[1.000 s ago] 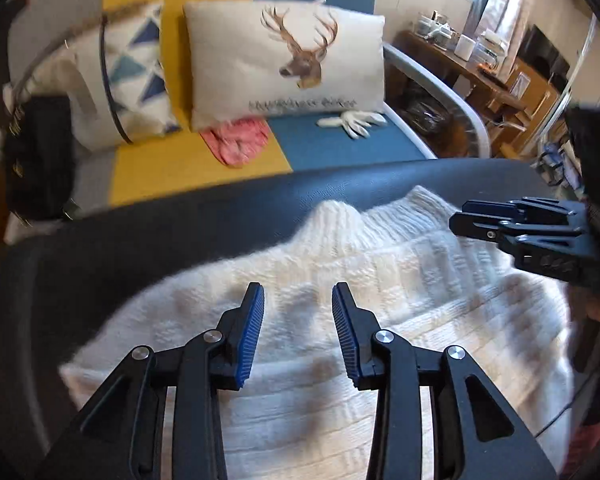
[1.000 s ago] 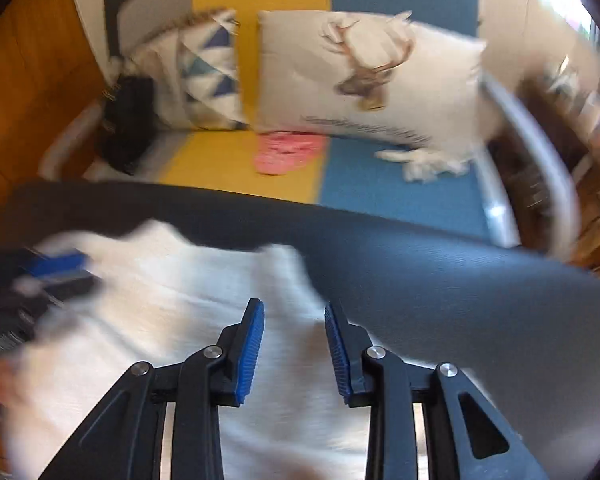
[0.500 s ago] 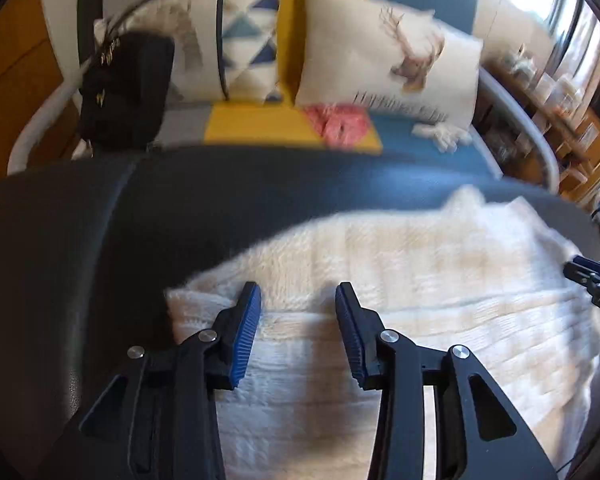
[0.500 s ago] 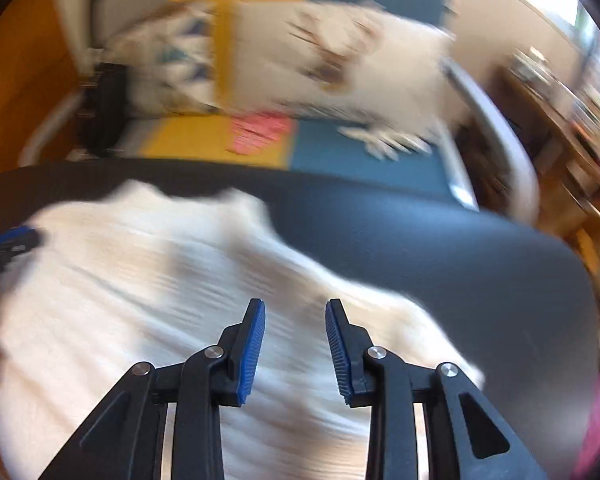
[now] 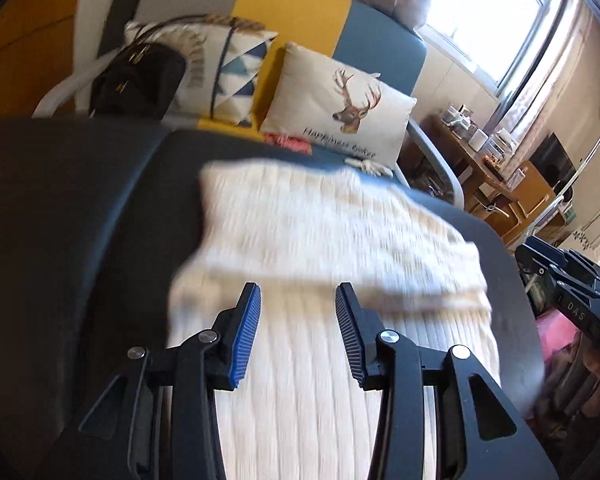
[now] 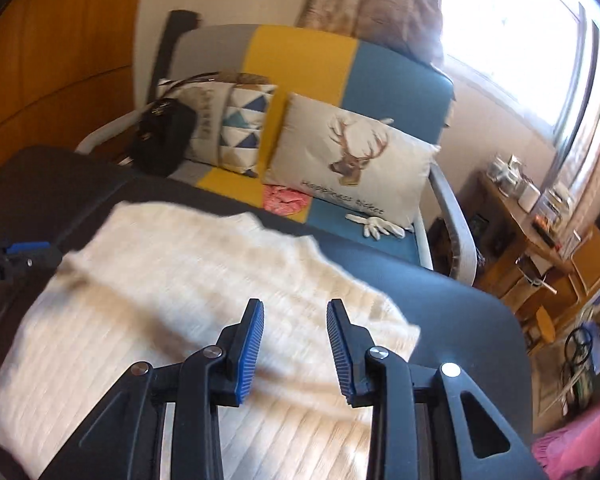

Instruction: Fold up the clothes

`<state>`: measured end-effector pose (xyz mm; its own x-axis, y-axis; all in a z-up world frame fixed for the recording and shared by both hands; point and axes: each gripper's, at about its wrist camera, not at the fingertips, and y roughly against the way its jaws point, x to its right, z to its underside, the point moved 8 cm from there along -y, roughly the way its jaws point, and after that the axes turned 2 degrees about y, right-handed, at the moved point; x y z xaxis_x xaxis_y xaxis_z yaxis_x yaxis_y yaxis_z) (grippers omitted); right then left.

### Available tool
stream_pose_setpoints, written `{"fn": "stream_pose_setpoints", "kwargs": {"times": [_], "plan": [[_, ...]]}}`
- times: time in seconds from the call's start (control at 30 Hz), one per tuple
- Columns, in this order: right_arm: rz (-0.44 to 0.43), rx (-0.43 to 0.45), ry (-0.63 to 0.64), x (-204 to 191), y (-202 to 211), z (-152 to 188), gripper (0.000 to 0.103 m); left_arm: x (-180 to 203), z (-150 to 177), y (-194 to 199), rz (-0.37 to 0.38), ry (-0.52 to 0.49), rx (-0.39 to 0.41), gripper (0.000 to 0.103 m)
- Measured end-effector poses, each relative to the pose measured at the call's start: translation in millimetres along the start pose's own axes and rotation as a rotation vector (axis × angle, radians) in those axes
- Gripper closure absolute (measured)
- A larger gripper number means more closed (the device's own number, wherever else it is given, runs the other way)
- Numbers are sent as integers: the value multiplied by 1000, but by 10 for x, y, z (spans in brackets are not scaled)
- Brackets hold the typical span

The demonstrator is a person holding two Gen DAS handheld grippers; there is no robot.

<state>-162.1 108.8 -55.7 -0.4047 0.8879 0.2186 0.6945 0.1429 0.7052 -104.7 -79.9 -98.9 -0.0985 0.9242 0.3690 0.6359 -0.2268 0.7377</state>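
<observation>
Since the earlier frame, both grippers are raised above the white sweater (image 5: 320, 240). Left gripper (image 5: 298, 328) and right gripper (image 6: 295, 342) are held open, empty. The sweater is spread folded on the dark surface (image 5: 80, 220).

**Daylight from the right, motion blur on the knit**

Strong daylight pours in through the window (image 5: 496, 12) at the upper right of both views, and its panes are blown out to plain white. The white sweater (image 5: 320, 248) is smeared by motion blur, so its ribs run together, most of all along its far edge. The blue finger pads (image 5: 246, 340) stay sharp in the foreground. The dark table (image 5: 60, 220) reads nearly black with little detail. The sofa (image 6: 300, 60) bows with the fisheye lens, and black vignette fills the corners. In the right wrist view the sweater (image 6: 180, 280) carries soft shadow bands.
</observation>
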Motion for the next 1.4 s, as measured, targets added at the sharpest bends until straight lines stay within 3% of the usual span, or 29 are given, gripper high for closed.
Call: {"fn": "stream_pose_setpoints", "kwargs": {"times": [0.3, 0.53, 0.73, 0.83, 0.9, 1.0, 1.2, 1.4], "plan": [[-20, -43, 70, -595, 431, 486, 69, -333, 751, 679, -57, 31, 18, 61], [-52, -109, 38, -673, 515, 949, 67, -621, 1201, 885, -102, 55, -10, 61], [-370, -243, -386, -228, 516, 1805, 58, -753, 1657, 914, -87, 60, -80, 61], [-434, -278, -613, 100, 619, 2301, 56, -802, 1828, 883, -41, 99, -122, 61], [-431, -293, -741, 331, 699, 2603, 54, -851, 1884, 865, -26, 129, -141, 61], [-459, -295, -880, 549, 809, 2948, 54, -918, 1954, 842, 1, 176, -167, 61], [-542, -291, -956, 561, 780, 3134, 54, -939, 1986, 825, 21, 195, -186, 61], [-599, -272, -912, 474, 737, 3035, 53, -960, 2009, 830, 69, 248, -206, 61]]}}
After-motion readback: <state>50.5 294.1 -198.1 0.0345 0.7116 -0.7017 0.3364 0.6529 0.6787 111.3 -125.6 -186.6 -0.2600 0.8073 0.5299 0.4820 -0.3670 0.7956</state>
